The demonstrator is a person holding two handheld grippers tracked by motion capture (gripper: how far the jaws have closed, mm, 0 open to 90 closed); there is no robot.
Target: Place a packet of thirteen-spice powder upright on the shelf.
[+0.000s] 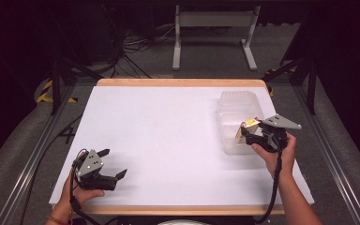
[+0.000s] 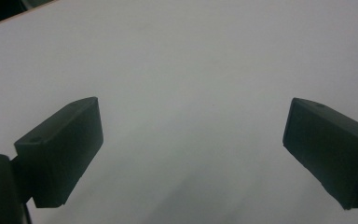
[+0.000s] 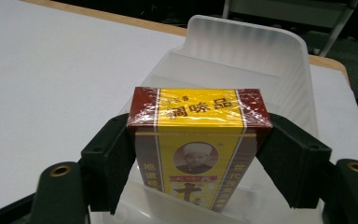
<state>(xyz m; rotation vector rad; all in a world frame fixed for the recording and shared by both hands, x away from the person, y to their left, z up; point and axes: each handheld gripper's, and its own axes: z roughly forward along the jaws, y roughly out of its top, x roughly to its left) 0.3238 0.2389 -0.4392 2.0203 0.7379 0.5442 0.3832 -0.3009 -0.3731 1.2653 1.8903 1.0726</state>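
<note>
A yellow and dark-red packet (image 3: 198, 140) with printed characters and a small portrait stands upright between the jaws of my right gripper (image 3: 198, 126). Both pads lie against its sides. Its lower end dips into a clear plastic bin (image 3: 242, 28). In the high view the right gripper (image 1: 245, 131) holds the packet (image 1: 249, 124) over the near end of the bin (image 1: 236, 101) at the right of the table. My left gripper (image 1: 114, 162) rests near the front left of the white table top, open, with nothing between its jaws (image 2: 191, 140).
The white sheet (image 1: 159, 136) covers a wooden table whose edge shows at the back and front. Dark floor, cables and a metal stand (image 1: 213, 33) lie beyond the far edge. Metal rails run along both sides.
</note>
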